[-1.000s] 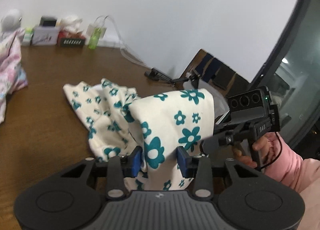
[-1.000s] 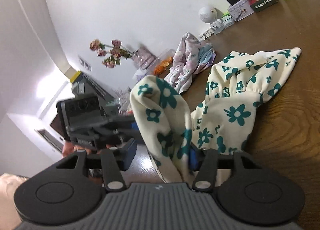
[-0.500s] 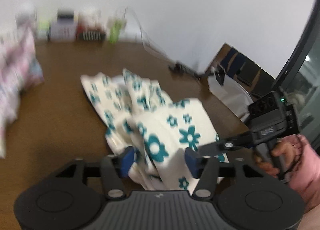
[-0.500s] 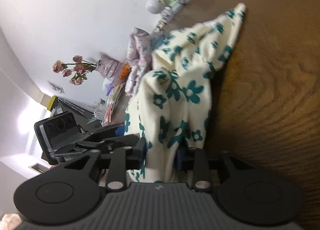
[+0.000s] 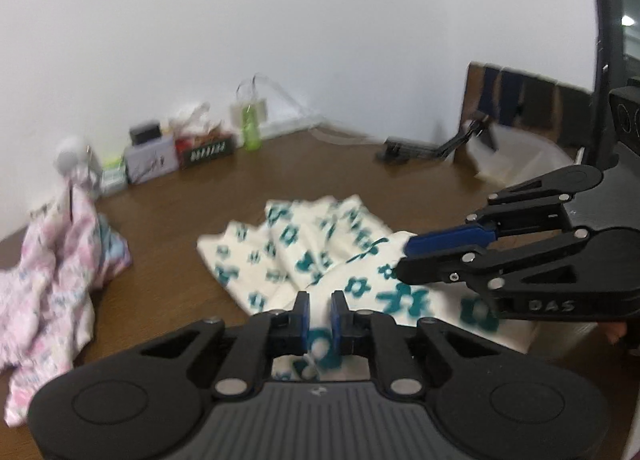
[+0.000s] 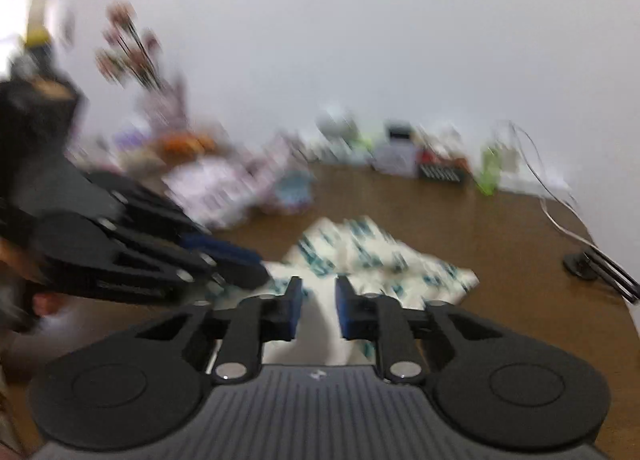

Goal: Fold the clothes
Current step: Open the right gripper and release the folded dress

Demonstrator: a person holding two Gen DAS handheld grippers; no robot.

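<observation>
Left wrist view: both grippers are closing on a flowery cloth on a brown table.

Going from the left side of this view, a pink and white pile of clothes (image 5: pixel 52 280) sits on the wooden table (image 5: pixel 168 212). Small boxes (image 5: pixel 150 158) and a green bottle (image 5: pixel 251 131) stand by the white wall. The cream cloth with teal flowers (image 5: pixel 304 248) lies bunched in the middle of the table. The left gripper (image 5: pixel 319 314) has its blue fingers almost together, and they are closing with a fold of that cloth between them. The right gripper (image 5: pixel 404 260) comes in from the right, over the cloth. In the blurry right wrist view, its jaws (image 6: pixel 317 302) are closing too, with cream cloth between them, but I cannot tell if the pads press on it.
</observation>
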